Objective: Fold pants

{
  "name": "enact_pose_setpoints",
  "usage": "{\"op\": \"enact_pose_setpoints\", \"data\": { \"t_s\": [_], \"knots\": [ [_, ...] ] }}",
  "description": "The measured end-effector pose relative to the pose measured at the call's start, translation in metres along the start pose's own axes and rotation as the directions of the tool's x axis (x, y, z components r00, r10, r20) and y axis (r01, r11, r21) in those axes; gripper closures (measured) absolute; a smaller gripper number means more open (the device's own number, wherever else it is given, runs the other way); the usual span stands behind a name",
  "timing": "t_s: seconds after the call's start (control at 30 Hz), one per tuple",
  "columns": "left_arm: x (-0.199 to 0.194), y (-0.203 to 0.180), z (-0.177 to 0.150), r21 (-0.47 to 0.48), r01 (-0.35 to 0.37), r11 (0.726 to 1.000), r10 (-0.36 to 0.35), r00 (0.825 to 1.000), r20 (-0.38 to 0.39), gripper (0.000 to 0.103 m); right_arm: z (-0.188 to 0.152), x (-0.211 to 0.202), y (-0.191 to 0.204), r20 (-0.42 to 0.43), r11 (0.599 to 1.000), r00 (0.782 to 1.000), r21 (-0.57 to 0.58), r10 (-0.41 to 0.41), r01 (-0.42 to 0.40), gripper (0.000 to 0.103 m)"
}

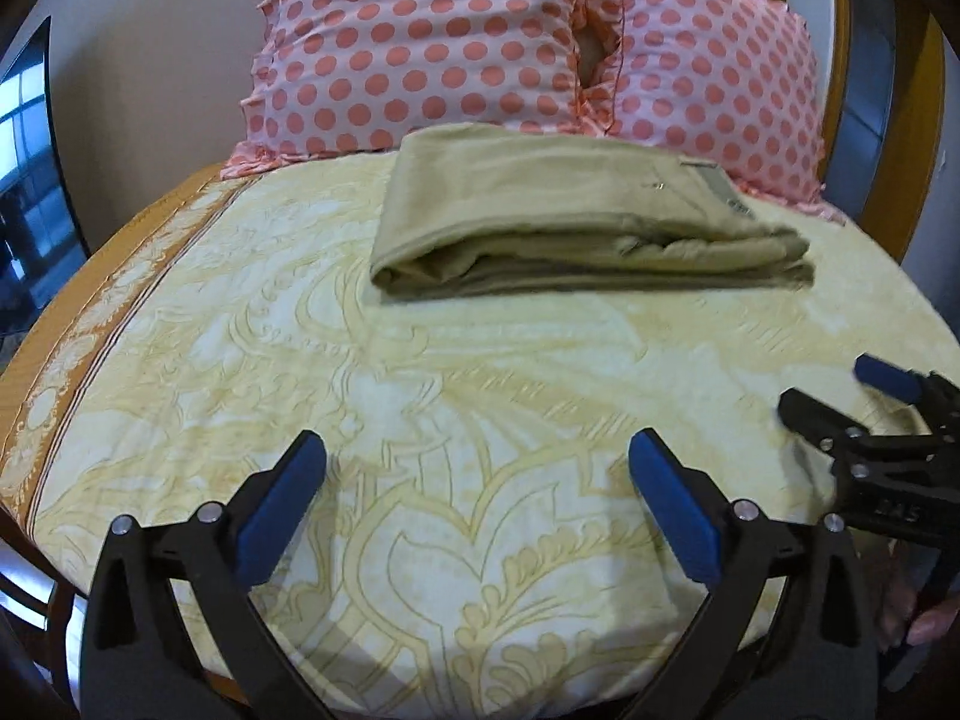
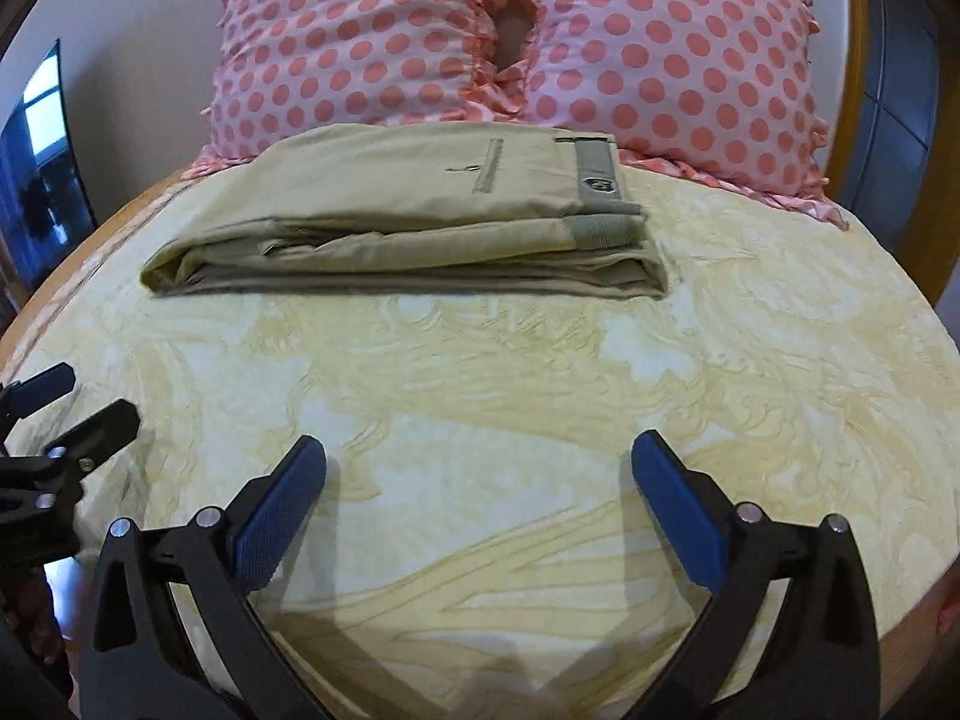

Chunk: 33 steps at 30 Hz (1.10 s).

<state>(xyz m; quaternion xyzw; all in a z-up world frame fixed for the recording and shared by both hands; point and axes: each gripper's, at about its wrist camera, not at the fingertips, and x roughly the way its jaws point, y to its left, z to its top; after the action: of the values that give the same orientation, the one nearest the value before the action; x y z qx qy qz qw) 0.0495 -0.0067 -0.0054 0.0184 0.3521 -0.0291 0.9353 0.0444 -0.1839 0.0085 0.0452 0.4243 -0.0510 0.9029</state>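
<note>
The fingers of the left gripper (image 1: pixel 477 468) and right gripper (image 2: pixel 479 468) stand wide apart, holding nothing, above the bed (image 2: pixel 480 372). The khaki pants (image 2: pixel 414 222) lie folded near the polka-dot pillows (image 2: pixel 510 36).

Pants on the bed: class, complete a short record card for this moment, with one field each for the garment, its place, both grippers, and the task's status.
garment: khaki pants, folded into a flat stacked rectangle, waistband label on top
place: on the yellow patterned bedspread, just in front of two pink polka-dot pillows
left gripper: open, holding nothing, apart from the pants
right gripper: open, holding nothing, apart from the pants
task status: the fold looks complete; neither gripper touches the garment
</note>
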Motion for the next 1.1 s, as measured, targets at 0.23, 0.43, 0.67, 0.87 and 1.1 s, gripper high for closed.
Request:
{"op": "enact_pose_setpoints", "data": {
  "t_s": [0.23, 0.43, 0.67, 0.87, 1.1],
  "knots": [
    [-0.004, -0.002, -0.012, 0.015, -0.014, 1.000, 0.013, 0.998, 0.065, 0.002, -0.007, -0.001, 0.004, 0.061, 0.999, 0.998, 0.019, -0.030, 0.028, 0.001],
    [-0.004, -0.003, -0.012, 0.014, -0.014, 1.000, 0.013, 0.997, 0.079, 0.002, -0.008, -0.001, 0.004, 0.069, 0.999, 0.997, 0.025, -0.037, 0.036, 0.001],
    [-0.004, -0.002, -0.012, 0.014, -0.013, 1.000, 0.012, 0.997, 0.083, 0.002, -0.007, -0.001, 0.005, 0.065, 0.999, 0.997, 0.025, -0.038, 0.036, 0.001],
    [-0.004, -0.001, -0.012, 0.016, -0.012, 1.000, 0.010, 0.997, 0.083, 0.002, -0.007, -0.001, 0.005, 0.065, 0.999, 0.997, 0.025, -0.039, 0.037, 0.001],
    [-0.004, -0.001, -0.012, 0.016, -0.011, 1.000, 0.010, 0.997, 0.082, 0.002, -0.007, -0.001, 0.005, 0.064, 0.999, 0.997, 0.025, -0.039, 0.037, 0.001]
  ]
}}
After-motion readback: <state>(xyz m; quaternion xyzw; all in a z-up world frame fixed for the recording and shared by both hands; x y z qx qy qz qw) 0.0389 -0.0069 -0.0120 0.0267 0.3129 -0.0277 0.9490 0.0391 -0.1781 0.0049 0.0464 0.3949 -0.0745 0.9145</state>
